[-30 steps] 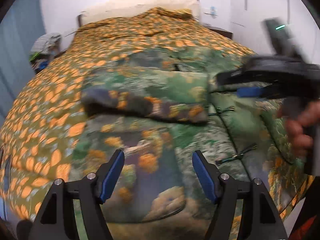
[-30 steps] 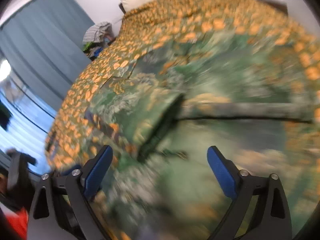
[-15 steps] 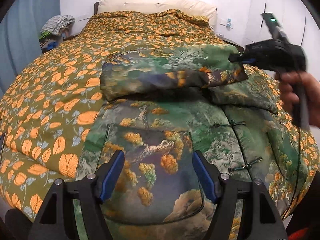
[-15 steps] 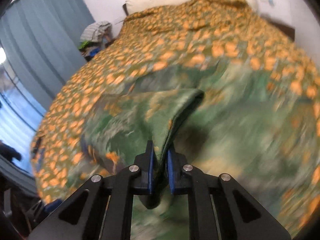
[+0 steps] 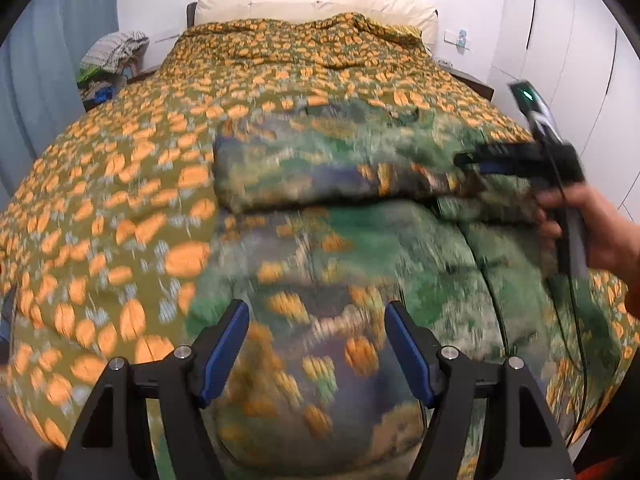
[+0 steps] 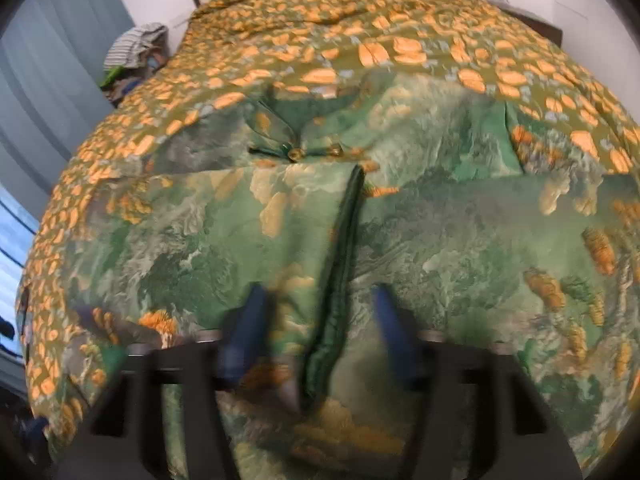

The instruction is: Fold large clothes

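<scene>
A large green garment (image 5: 360,264) printed with landscapes lies spread on the bed, its collar and knot button (image 6: 296,152) toward the pillows. One sleeve (image 5: 320,168) is folded across the chest. Its dark green cuff edge (image 6: 340,256) runs down between the blurred fingers of my right gripper (image 6: 320,320). The jaws are opening and the pads stand clear of the cloth. In the left wrist view the right gripper (image 5: 476,162), held in a hand (image 5: 592,224), sits at the sleeve's end. My left gripper (image 5: 316,344) hovers open over the garment's lower front, holding nothing.
The bed carries an olive duvet with orange leaves (image 5: 120,208) and cream pillows (image 5: 312,2) at the headboard. A heap of clothes (image 5: 108,56) sits beside the bed at the left, near a blue curtain (image 5: 36,80). White wardrobe doors (image 5: 572,60) stand at the right.
Half a second ago the right gripper was shut on the sleeve's cuff; now its jaws are apart and the sleeve lies across the garment. The left gripper stayed open and drifted a little.
</scene>
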A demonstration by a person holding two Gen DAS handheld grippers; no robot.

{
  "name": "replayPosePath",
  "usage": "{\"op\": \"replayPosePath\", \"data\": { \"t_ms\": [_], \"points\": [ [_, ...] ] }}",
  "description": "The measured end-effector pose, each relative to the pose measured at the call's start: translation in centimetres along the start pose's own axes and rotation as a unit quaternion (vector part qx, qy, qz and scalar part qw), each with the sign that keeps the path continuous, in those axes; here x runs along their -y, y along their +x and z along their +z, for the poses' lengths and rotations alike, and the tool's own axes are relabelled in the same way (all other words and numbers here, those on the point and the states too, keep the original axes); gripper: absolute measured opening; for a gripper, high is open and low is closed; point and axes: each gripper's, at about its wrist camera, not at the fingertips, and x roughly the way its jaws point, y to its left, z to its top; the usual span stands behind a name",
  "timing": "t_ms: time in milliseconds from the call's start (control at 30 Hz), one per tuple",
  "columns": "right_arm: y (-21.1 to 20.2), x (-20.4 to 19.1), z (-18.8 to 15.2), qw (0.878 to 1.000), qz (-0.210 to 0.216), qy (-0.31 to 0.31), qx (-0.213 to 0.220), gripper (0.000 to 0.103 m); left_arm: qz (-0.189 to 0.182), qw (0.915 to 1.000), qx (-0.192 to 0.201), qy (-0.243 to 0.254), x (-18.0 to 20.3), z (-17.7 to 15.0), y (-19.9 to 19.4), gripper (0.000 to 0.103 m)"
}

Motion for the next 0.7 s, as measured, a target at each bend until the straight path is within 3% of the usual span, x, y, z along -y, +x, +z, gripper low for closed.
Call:
{"op": "replayPosePath", "data": {
  "t_ms": [67, 167, 333, 500, 700],
  "points": [
    [-1.3, -0.7, 0.1, 0.999, -0.007, -0.028, 0.017, 0.066, -0.003, 1.0000, 0.008, -0.003, -0.8, 2.1, 0.2, 0.072],
    [-3.5, -2.7, -0.2, 0.995, -0.010, -0.092, 0.044, 0.051, -0.004, 0.9998, 0.021, 0.005, -1.8, 6.4, 1.9, 0.072],
    [-1.7, -5.0, -0.1, 0.990, 0.015, -0.141, 0.026, 0.045, 0.012, 0.9997, -0.008, 0.019, -3.0, 11.4, 9.1, 0.072],
    [2.6, -4.0, -1.0, 0.994, 0.000, -0.109, -0.020, 0.044, 0.022, 0.9944, -0.103, -0.007, -4.7, 10.8, 17.6, 0.072],
    [3.1, -3.6, -1.2, 0.995, 0.003, -0.102, -0.022, 0.044, 0.022, 0.9947, -0.100, 0.012, -4.3, 11.6, 16.5, 0.072]
  ]
}}
